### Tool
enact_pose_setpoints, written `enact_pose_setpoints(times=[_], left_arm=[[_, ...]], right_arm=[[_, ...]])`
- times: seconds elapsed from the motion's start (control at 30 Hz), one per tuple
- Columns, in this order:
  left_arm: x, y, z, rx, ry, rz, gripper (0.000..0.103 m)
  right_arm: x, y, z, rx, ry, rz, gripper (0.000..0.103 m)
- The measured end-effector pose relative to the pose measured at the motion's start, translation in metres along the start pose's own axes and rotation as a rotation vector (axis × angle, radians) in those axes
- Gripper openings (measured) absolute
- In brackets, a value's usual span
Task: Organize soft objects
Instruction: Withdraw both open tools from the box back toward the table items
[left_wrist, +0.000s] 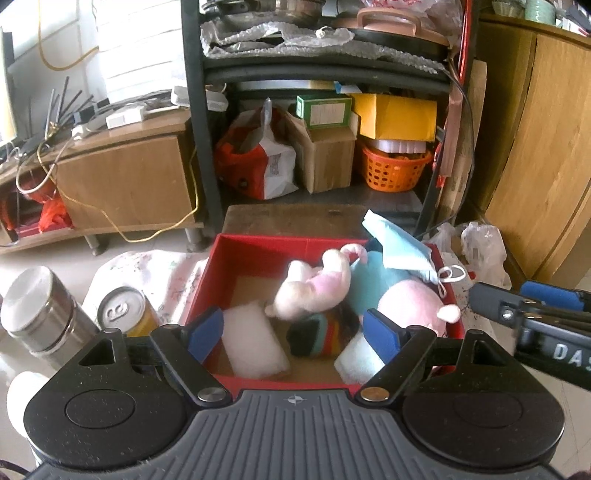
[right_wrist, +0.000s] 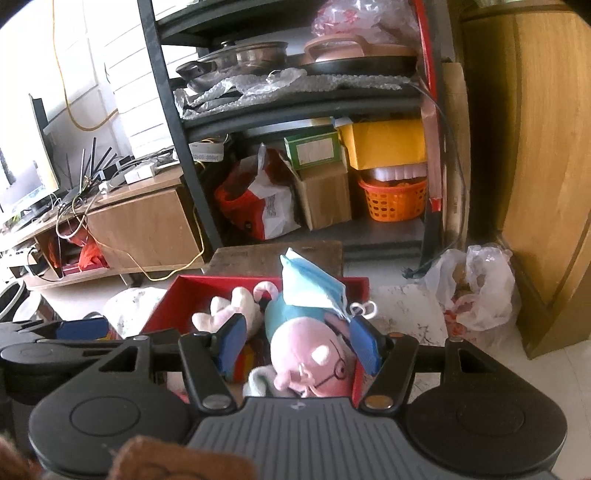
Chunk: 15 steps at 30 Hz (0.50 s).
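Over the red box (left_wrist: 258, 243), both hand-held grippers are hovering empty, left (left_wrist: 293, 332) wide, right (right_wrist: 299, 341) narrower; the mask (right_wrist: 314, 284) is perhaps perching loosely, risking sliding out.

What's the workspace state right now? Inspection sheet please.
Surface: pale tiled floor.
Job's things: open red cardboard box holding a pale pink plush rabbit, a pink pig plush in a teal top, a white foam block, a striped knit piece and a blue face mask on top.
Clutter: steel canister, yellow drink can, white plastic bag.
Grippers: left gripper jaws open, empty; right gripper jaws open, astride the pig plush.
Cables: yellow cord across the floor.
Surroundings: dark metal shelf rack, wooden cabinet.
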<state>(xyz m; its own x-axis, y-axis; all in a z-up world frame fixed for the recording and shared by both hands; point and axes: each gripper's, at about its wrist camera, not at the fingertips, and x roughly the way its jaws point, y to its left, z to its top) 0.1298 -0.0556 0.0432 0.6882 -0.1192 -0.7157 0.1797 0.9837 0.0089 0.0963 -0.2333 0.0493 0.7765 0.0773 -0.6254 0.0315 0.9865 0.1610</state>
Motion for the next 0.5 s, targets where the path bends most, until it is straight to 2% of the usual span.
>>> enact_pose_setpoints(times=[0.23, 0.5], left_arm=[[-0.001, 0.001, -0.012, 0.005, 0.038, -0.025, 0.081], [0.004, -0.002, -0.039, 0.051, 0.106, -0.011, 0.081]], right_arm=[[-0.011, -0.019, -0.013, 0.045, 0.018, -0.03, 0.033], [-0.014, -0.021, -0.025, 0.038, 0.052, -0.026, 0.033]])
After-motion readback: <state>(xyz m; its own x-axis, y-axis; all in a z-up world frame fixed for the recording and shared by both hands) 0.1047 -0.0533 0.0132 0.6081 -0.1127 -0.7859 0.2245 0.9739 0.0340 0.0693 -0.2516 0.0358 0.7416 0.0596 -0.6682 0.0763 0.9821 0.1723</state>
